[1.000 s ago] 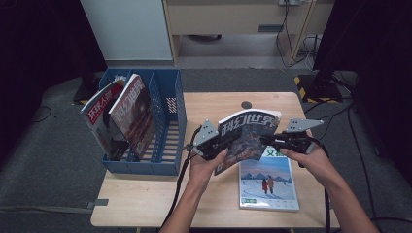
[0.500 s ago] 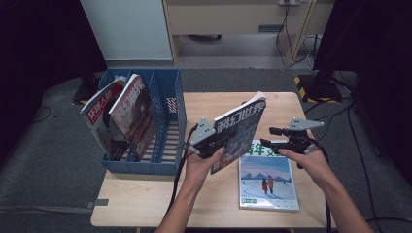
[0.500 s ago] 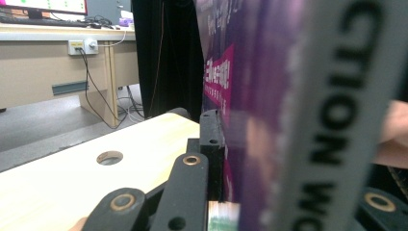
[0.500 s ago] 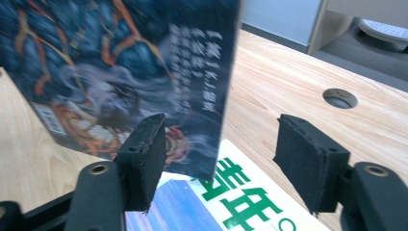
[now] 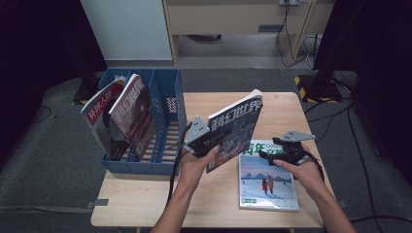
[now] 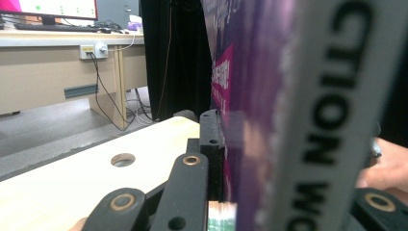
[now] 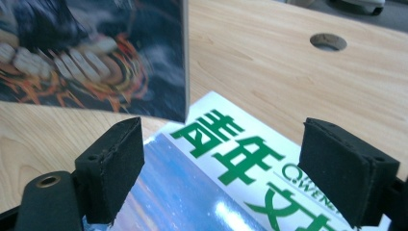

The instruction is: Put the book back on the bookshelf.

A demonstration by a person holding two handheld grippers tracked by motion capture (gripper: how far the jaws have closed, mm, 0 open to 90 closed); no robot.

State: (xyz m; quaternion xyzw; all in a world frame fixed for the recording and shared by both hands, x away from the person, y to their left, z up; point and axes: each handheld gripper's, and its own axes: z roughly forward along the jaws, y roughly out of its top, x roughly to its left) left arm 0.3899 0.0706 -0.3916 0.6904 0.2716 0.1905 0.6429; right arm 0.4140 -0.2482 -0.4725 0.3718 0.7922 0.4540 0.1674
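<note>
With 2 magazines already in the blue plastic file rack (image 5: 167, 104), the left gripper (image 5: 214, 141) clamps the dark-covered magazine (image 5: 235, 127) upright beside it, 1 blue-and-white magazine (image 5: 267, 182) lies flat further right, and the right gripper (image 5: 266, 156), jaws just opened wide and empty, hangs over that one

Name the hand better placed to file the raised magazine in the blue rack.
Left. Its gripper is shut on the magazine, beside the rack; the right gripper is open, over the flat magazine.

Overhead light falls evenly on the tabletop (image 5: 145, 213); surroundings dark. Soft shadows, faint glare on glossy covers. Close objects in both gripper views are blurred.
</note>
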